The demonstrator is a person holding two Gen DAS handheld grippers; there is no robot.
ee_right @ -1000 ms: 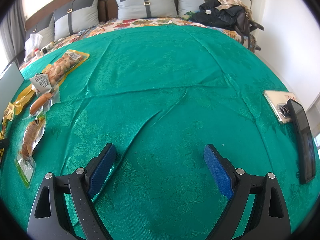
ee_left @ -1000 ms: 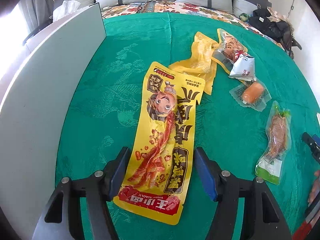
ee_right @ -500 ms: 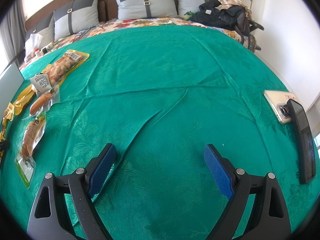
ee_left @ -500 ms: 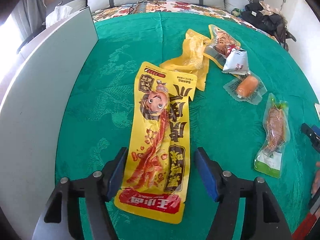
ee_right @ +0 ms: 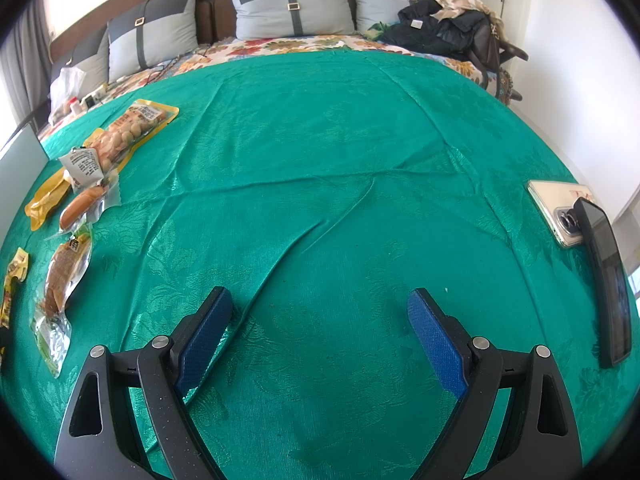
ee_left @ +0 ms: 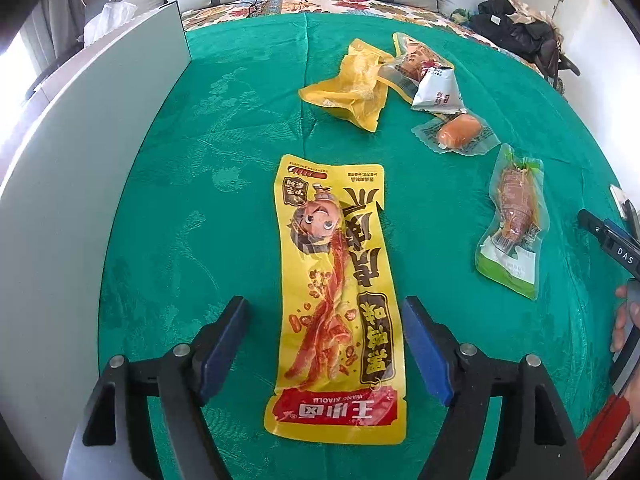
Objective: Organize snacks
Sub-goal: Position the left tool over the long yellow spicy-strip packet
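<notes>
Left claw: we see it spread wide, straddling the long yellow snack pouch lying flat on the green cloth.
Left-view risk: we judge thin film could slip or crumple; other snacks lie well apart.
Right claw: wide, empty, over bare cloth.
Right-view risk: phones near the edge could get knocked.

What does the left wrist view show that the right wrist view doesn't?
Only the left wrist view shows the long yellow snack packet whole, between the open left gripper, plus the grey board. Only the right wrist view shows two phones and the open right gripper. Both show the sausage pack and green cloth.
</notes>
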